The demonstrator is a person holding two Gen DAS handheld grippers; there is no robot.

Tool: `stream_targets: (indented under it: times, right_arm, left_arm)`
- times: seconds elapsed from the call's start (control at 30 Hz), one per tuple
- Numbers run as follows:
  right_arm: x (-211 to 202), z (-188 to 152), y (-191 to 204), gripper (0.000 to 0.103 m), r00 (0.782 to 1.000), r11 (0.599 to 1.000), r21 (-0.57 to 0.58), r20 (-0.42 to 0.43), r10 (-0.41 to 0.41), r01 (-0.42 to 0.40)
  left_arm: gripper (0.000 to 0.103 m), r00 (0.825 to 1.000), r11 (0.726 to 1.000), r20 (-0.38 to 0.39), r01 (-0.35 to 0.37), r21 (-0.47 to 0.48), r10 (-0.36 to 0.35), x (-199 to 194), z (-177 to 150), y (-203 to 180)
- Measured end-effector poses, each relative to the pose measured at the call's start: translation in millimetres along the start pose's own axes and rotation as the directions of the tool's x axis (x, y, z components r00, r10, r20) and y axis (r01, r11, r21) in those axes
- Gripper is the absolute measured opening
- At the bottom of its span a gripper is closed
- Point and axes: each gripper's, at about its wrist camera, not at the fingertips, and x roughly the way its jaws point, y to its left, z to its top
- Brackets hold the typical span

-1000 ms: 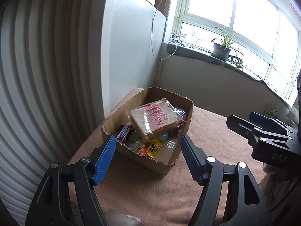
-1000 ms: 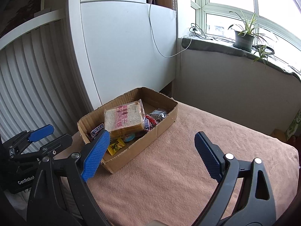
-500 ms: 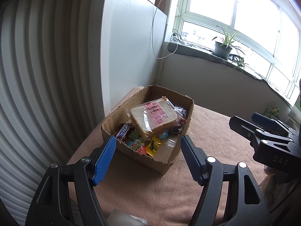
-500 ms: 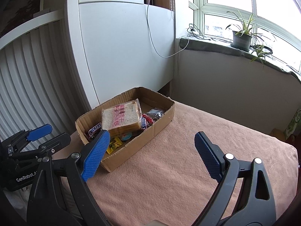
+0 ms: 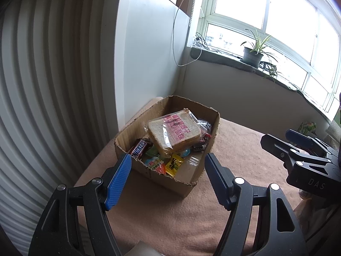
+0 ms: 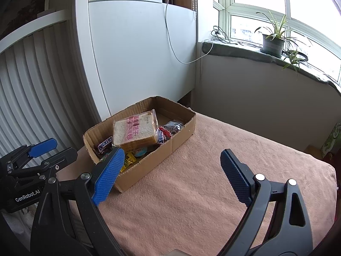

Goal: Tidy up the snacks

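Note:
A shallow cardboard box [image 5: 183,186] sits on a pink cloth-covered table [image 5: 162,217]; it also shows in the right wrist view [image 6: 183,132]. In it lie a bagged loaf of sliced bread [image 5: 173,133] [image 6: 134,131], a Snickers bar [image 5: 138,148] [image 6: 104,143], a yellow packet [image 5: 174,164] and other small wrapped snacks. My left gripper [image 5: 167,176] is open and empty, just short of the box's near wall. My right gripper [image 6: 172,170] is open and empty over the cloth, right of the box. Each gripper shows in the other's view: the right one [image 5: 298,147], the left one [image 6: 49,151].
A white slatted panel [image 5: 42,85] and a white cabinet [image 6: 138,53] stand behind the box. A windowsill with a potted plant [image 6: 273,42] and a hanging cable [image 6: 177,49] lies to the back right. A green package [image 6: 331,139] stands beyond the table's right edge.
Both views have drawn back and risen slightly, so the box looks a little further off. Both grippers stay open and empty. The box contents have not moved.

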Motion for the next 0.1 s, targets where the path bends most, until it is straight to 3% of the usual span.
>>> stream_targets:
  times: [0.1]
  right_arm:
    - [-0.5, -2.1, -4.9, 0.094, 1.0, 1.0, 0.007, 0.001, -0.011, 0.011]
  left_arm:
    - [0.071, 1.0, 1.0, -0.003, -0.003, 0.004, 0.003, 0.8, -1.8, -1.0]
